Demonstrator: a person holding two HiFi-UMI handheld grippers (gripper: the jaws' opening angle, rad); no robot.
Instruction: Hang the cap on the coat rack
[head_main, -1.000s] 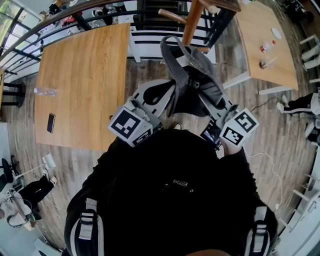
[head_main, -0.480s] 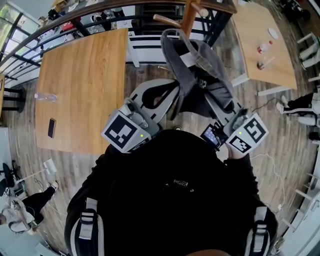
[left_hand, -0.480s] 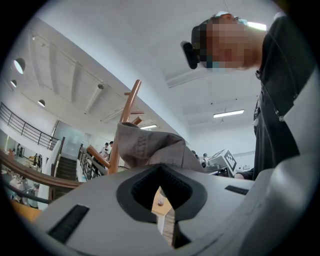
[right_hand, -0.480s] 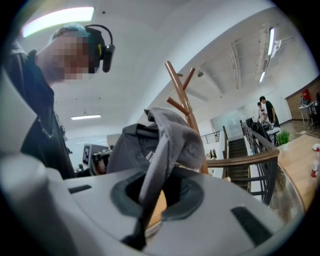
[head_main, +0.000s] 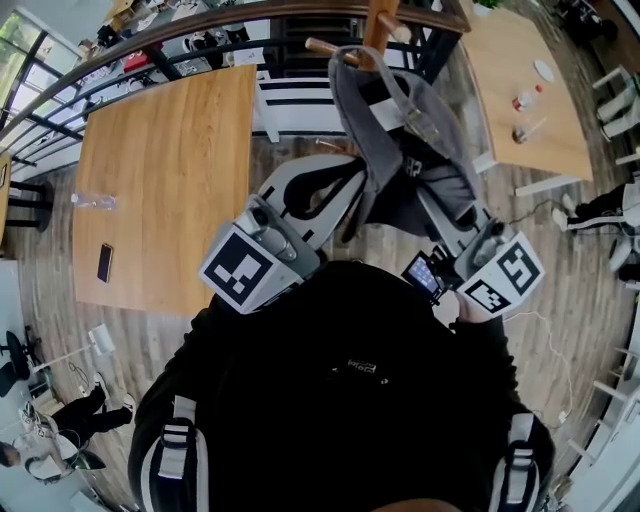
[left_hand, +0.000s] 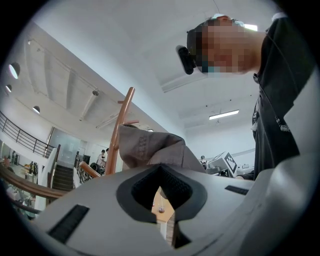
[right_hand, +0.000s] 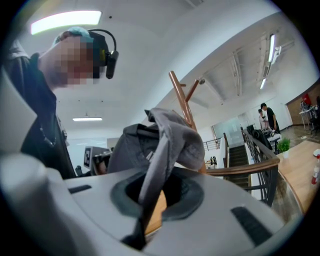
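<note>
Cap (head_main: 400, 135) is held up against the coat rack (head_main: 380, 18), spread betw. both claws just below the rack's pole. Its top edge is seen meeting the rack's side peg (head_main: 330, 48); whether it's hooked over can't be told. L claw (head_main: 345, 180) is placed below-left of the rack and, in the left gripper view, is pressed together at the tips (left_hand: 161, 172), w/ cap (left_hand: 150, 147) fabric rising straight off them beside the pole (left_hand: 120, 130). R claw (head_main: 440, 205) is set below-right of the rack; there (right_hand: 155, 185) a strip of cap (right_hand: 165, 135) is pinched betw. the jaws, in front of the pole (right_hand: 182, 100). Open floor is left below the rack; a wooden bench (head_main: 170, 170) edge lies to its left, a 2nd bench (head_main: 520, 90) to its right, a railing (head_main: 200, 25) right behind.
</note>
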